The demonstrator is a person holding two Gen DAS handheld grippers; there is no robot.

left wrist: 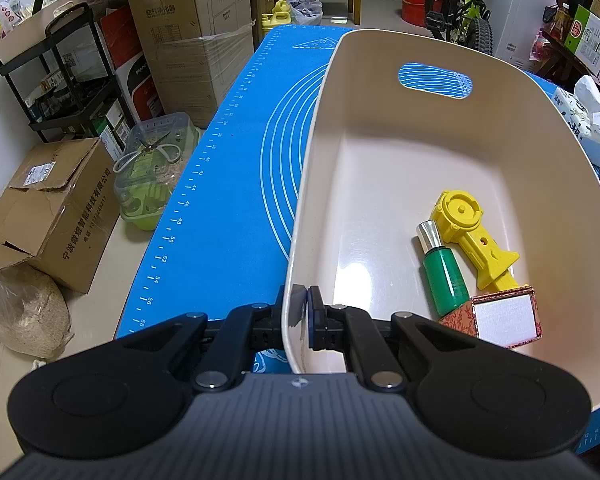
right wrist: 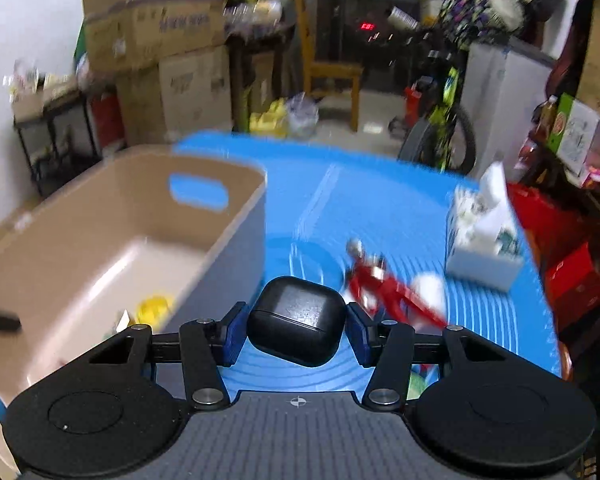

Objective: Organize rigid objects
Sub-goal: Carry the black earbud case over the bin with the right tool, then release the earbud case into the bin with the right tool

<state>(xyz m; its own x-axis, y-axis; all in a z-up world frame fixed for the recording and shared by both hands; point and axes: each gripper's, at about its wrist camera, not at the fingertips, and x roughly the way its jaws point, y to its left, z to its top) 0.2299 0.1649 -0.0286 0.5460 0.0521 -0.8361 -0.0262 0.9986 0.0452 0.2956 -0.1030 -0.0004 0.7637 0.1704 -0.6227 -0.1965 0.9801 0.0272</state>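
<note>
Two tongs are busy at the blue bench (left wrist: 228,200). The left tongs (left wrist: 305,312) are clenched on the near wall of the cream bin (left wrist: 420,128), one pad outside the rim and one inside. Inside the bin, toward 4 o'clock on its floor, lie a yellow plastic toy (left wrist: 472,236), a green bottle (left wrist: 444,276) with a silver cap just beside it, and a small red patterned box (left wrist: 500,316) touching the bottle's base. The right tongs (right wrist: 298,326) grasp a black earbud case (right wrist: 298,320) between their blue pads, lifted clear above the mat. In the right wrist view, which is blurred, the bin sits at 9 o'clock of the case, a red toy figure (right wrist: 384,288) lies on the mat at 2 o'clock, and a tissue box (right wrist: 484,240) stands farther out the same way.
</note>
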